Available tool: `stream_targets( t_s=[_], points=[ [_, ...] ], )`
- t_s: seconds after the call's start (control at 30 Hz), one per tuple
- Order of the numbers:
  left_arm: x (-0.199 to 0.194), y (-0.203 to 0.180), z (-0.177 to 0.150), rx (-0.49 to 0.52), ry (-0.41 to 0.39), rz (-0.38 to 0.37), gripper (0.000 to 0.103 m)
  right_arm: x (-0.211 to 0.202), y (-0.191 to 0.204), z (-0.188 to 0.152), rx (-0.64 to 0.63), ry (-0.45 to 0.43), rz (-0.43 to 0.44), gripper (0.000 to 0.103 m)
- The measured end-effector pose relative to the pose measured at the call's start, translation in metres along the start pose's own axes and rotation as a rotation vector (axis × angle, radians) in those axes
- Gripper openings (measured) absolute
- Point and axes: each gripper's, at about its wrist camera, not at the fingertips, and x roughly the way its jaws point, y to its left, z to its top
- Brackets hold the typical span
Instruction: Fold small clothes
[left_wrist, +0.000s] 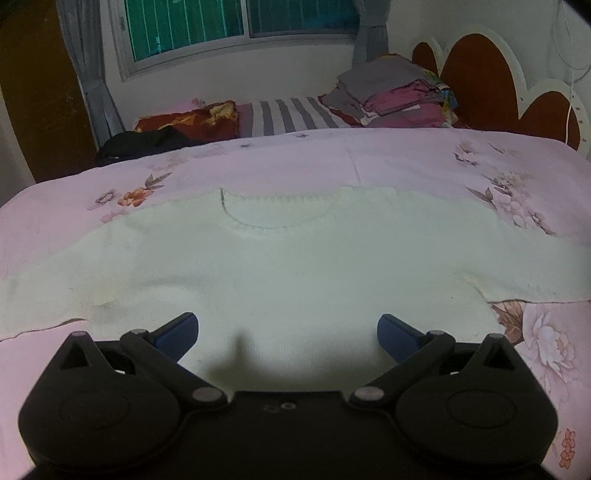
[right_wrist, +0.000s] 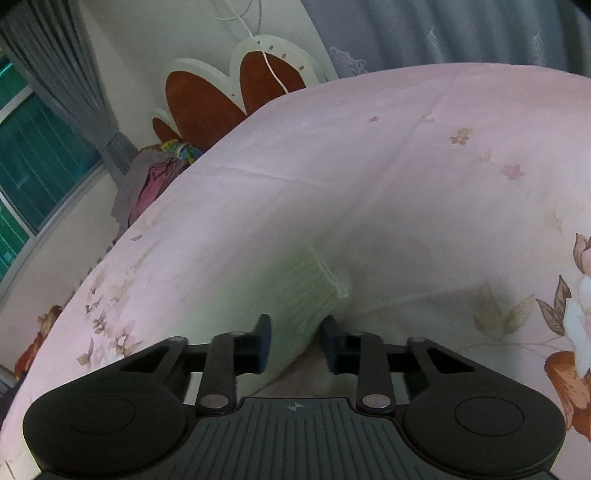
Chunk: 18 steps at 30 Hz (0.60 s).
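- Cream sweater (left_wrist: 288, 266) lies spread flat across the bed's (left_wrist: 406, 162) pink floral cover, collar toward the far edge.
- Left gripper (left_wrist: 288, 332) hovers released above the hem.
- Right gripper (right_wrist: 295, 341) pinches the ribbed cuff (right_wrist: 310, 288); bare cover beyond.

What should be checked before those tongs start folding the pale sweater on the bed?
1. Sweater lies flat, neckline away from the camera: ok.
2. Left tongs open above the sweater's lower part, nothing between them: ok.
3. Right tongs have the ribbed cuff between them: ok.
4. Right tongs pinching firmly: cannot tell.
5. Bedspread not caught with the cuff: cannot tell.
6. Pile of clothes well away from the sweater: ok.
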Motion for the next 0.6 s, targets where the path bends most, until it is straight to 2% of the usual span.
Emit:
stream_targets(
  t_s=[0.07, 0.23, 0.37, 0.53, 0.57, 0.6],
  points=[
    [-0.002, 0.003, -0.002, 0.0, -0.008, 0.002, 0.103, 0.001, -0.002, 0.002, -0.001, 0.006, -0.001, 0.01],
    [-0.009, 0.016, -0.009, -0.013, -0.009, 0.004, 0.103, 0.004, 0.003, 0.003, -0.04, 0.005, -0.012, 0.004],
    [-0.018, 0.038, -0.02, -0.001, -0.035, 0.026, 0.103, -0.004, 0.023, 0.005, -0.087, -0.014, -0.011, 0.003],
    [-0.019, 0.084, -0.028, -0.052, -0.048, 0.011, 0.103, -0.027, 0.079, -0.005, -0.144, -0.037, 0.071, 0.003],
    [-0.018, 0.094, -0.03, -0.05, -0.043, 0.023, 0.103, -0.032, 0.096, -0.012, -0.171, -0.037, 0.091, 0.003],
    [-0.017, 0.105, -0.031, -0.044, -0.047, 0.068, 0.103, -0.037, 0.111, -0.02, -0.198, -0.036, 0.107, 0.003]
  ],
)
